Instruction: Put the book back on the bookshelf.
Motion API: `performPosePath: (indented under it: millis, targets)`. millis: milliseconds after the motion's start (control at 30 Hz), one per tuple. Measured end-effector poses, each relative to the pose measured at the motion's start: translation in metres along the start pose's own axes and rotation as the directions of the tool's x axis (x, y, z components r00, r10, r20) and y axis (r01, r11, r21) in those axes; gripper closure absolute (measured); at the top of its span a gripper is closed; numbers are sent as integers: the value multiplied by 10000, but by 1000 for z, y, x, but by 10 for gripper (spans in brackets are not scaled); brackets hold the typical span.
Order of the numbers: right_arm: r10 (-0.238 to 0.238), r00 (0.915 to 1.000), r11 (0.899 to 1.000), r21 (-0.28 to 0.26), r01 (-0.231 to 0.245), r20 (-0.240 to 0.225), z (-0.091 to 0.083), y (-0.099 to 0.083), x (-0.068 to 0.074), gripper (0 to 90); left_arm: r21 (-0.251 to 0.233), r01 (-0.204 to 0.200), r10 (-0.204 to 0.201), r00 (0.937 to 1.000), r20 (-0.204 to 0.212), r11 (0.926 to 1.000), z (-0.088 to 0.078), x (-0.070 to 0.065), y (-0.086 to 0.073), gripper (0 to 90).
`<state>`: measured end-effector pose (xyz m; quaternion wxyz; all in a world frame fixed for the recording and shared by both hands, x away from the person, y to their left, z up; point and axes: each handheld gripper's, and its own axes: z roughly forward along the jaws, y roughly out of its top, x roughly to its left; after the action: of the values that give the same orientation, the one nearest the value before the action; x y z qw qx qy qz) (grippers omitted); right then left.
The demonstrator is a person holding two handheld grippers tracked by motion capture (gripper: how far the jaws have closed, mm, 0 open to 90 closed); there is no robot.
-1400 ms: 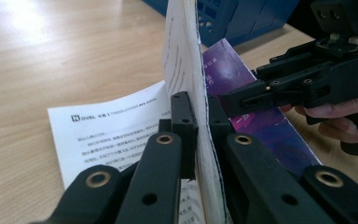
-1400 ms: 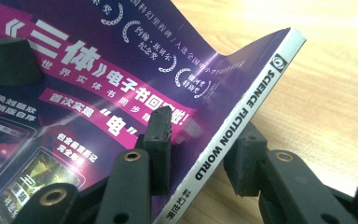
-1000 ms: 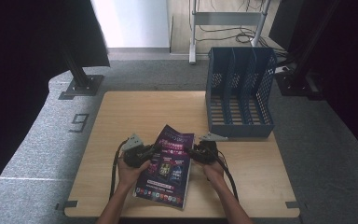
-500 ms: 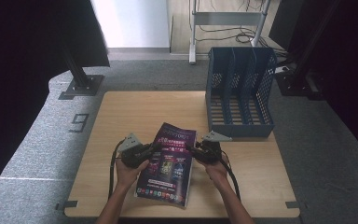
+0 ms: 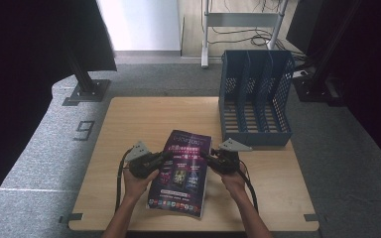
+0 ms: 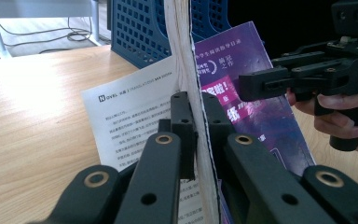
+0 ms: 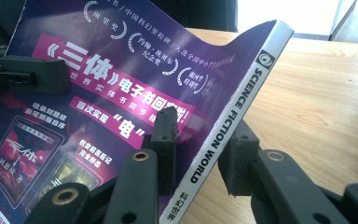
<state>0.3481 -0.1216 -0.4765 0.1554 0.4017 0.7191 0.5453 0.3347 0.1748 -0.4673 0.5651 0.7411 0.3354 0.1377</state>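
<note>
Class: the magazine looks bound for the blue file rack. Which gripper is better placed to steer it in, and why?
Probably the right gripper: it grips the magazine on its spine side, nearer the blue file rack. The left gripper clamps the page edge, farther off.

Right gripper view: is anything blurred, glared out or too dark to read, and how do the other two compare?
Right gripper view: magazine cover and spine text sharp, the near jaws soft, window at top right blown out. Left gripper view: page edges crisp, blue file rack slightly soft. High view: table evenly lit, left and right margins almost black.

Black tool (image 5: 164, 157), brass rivets, grey plate, cable.
</note>
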Motion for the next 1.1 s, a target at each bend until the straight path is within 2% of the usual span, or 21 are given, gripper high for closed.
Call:
performPosePath:
  millis: [233,333,533,1100]
  targets:
    - [-203,9998,9994,-266,204,32,-5,3,2,704,-94,77,-76,9999,73,9999,-2,-1,2,860]
    - [-114,9999,9991,-413,114,11,-9,5,2,711,-192,-54,56,9999,105,9998,-4,-5,5,860]
    - [-373,9993,9970,-670,377,73,-15,8,4,718,-267,-92,95,9999,102,9996,-3,-7,6,860]
    - [-551,9984,9947,-857,561,135,-19,11,6,722,-410,-115,121,9998,151,9991,-5,-8,7,860]
